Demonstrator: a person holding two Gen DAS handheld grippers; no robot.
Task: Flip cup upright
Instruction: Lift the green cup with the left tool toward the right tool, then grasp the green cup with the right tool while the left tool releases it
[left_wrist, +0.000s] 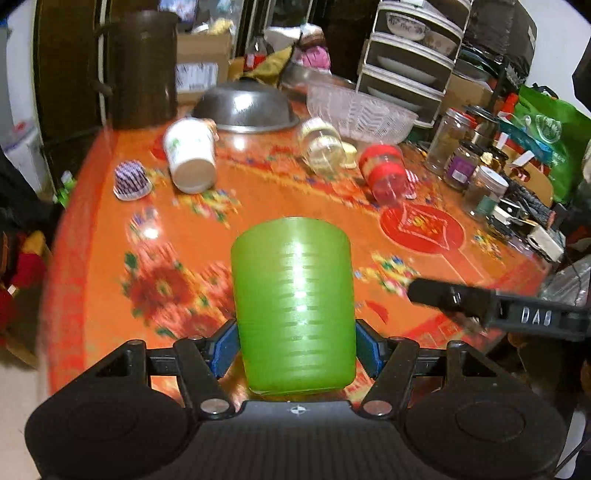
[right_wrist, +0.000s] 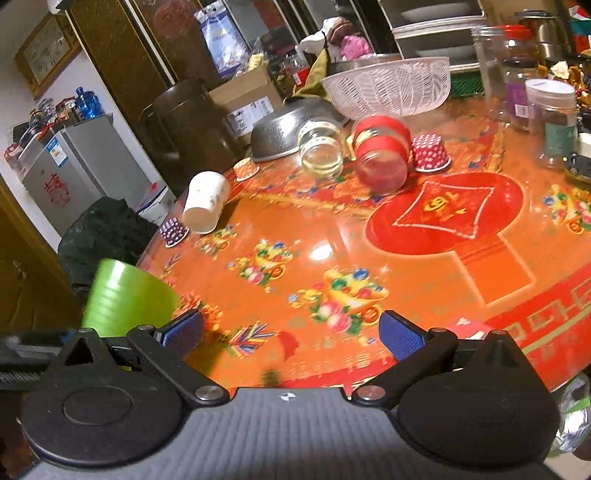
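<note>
A green ribbed plastic cup (left_wrist: 293, 306) fills the centre of the left wrist view, its closed base pointing away from the camera. My left gripper (left_wrist: 295, 349) is shut on it, blue pads pressing both sides, above the near edge of the orange table (left_wrist: 436, 266). The cup also shows at the far left of the right wrist view (right_wrist: 125, 299). My right gripper (right_wrist: 291, 334) is open and empty above the table's near edge; one of its fingers (left_wrist: 450, 293) shows at the right of the left wrist view.
On the table lie a tipped white paper cup (right_wrist: 205, 203), a clear jar (right_wrist: 321, 147) and a red jar (right_wrist: 382, 158) on their sides, small dotted cupcake cups (right_wrist: 430, 153), an upturned metal bowl (left_wrist: 245, 107), a white basket (right_wrist: 391, 86) and upright jars (right_wrist: 550, 122) at the right.
</note>
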